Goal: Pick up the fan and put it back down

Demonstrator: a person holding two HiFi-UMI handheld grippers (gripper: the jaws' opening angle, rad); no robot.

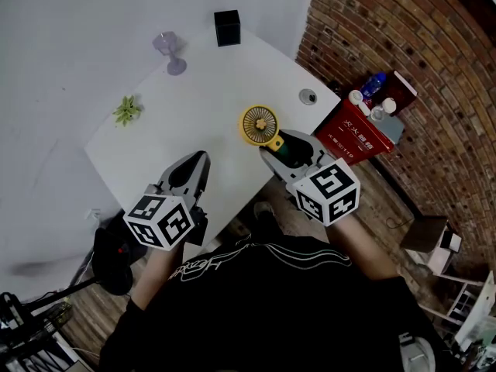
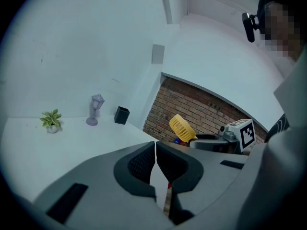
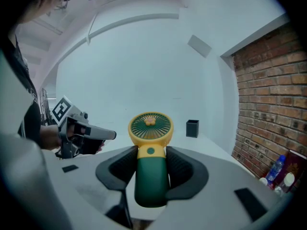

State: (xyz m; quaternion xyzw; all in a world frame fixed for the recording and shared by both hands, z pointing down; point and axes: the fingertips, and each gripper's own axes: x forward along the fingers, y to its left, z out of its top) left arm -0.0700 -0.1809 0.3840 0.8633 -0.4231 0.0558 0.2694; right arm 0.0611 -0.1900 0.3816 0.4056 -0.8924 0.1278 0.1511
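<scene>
The fan (image 1: 260, 125) has a round yellow head and a dark green handle (image 3: 151, 175). My right gripper (image 1: 280, 150) is shut on that handle and holds the fan off the white table (image 1: 155, 142), head pointing away from me. In the right gripper view the fan head (image 3: 150, 127) stands upright between the pads. My left gripper (image 1: 191, 169) hovers over the table's near edge with its jaws together and nothing between them. From the left gripper view the fan (image 2: 182, 127) shows to the right, with the right gripper (image 2: 225, 137) behind it.
A small potted plant (image 1: 127, 110), a purple lamp figurine (image 1: 170, 50) and a black box (image 1: 227, 28) stand on the table's far side. A round grommet (image 1: 308, 96) sits near its right edge. A brick wall (image 1: 403, 37) and a red crate (image 1: 355, 134) lie to the right.
</scene>
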